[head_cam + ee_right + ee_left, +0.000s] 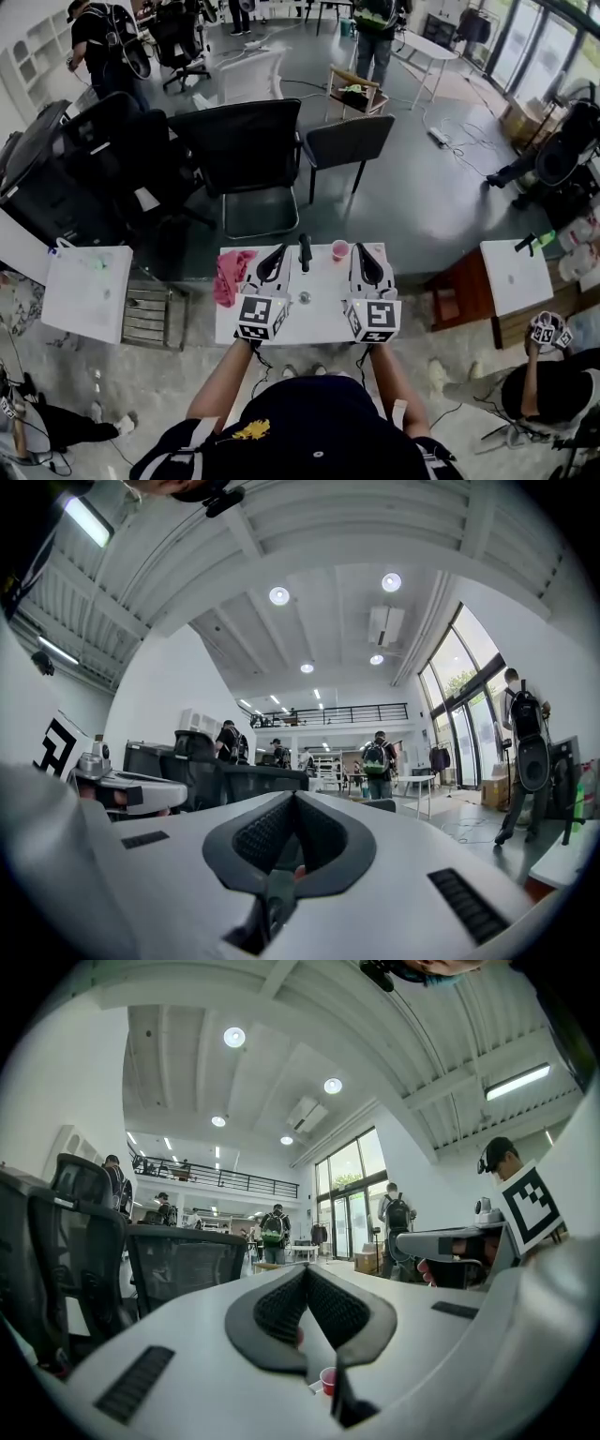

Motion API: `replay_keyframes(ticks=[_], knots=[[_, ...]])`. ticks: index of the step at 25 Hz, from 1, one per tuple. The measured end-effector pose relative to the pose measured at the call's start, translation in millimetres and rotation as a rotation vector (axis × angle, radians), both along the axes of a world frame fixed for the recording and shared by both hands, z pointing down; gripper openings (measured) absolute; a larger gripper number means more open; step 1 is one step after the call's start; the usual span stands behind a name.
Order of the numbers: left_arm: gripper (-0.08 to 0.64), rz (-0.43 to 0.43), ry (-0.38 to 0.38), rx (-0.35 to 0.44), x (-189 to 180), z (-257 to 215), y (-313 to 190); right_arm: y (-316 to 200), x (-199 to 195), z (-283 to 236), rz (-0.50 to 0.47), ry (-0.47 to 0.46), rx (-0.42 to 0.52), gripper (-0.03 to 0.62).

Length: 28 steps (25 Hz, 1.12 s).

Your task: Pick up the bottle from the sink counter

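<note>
A small white counter [323,319] with a round drain [303,297] stands in front of me. At its far edge rises a slim dark bottle-like thing [305,251], with a pink cup [339,249] just to its right. My left gripper [281,250] is held level over the counter, left of the dark thing, its jaws together and empty. On the other side of the cup, my right gripper [361,248] is also shut and empty. In the left gripper view the jaws [306,1270] meet, and the cup [327,1379] shows below them. The right gripper [292,798] looks shut in its own view.
A pink cloth [230,274] lies on the counter's left end. Black office chairs [248,150] stand just beyond it. A white box [86,291] is at the left, a wooden stand [459,292] and white table [516,274] at the right. People stand farther off.
</note>
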<state>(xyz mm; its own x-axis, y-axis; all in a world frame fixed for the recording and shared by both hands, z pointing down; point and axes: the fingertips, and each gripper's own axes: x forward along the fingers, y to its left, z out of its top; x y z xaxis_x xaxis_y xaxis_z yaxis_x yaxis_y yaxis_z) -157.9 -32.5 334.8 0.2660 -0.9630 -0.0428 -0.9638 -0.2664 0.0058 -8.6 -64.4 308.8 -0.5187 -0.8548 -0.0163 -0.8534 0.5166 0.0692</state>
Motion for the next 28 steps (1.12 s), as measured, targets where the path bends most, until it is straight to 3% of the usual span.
replay_keyframes(ticks=[21, 28], knots=[[0.018, 0.075, -0.012, 0.012, -22, 9, 15, 24, -8, 12, 0.093, 0.002, -0.011, 0.028], [0.018, 0.115, -0.001, 0.001, -2, 9, 9, 26, 17, 12, 0.147, 0.014, -0.023, 0.028]])
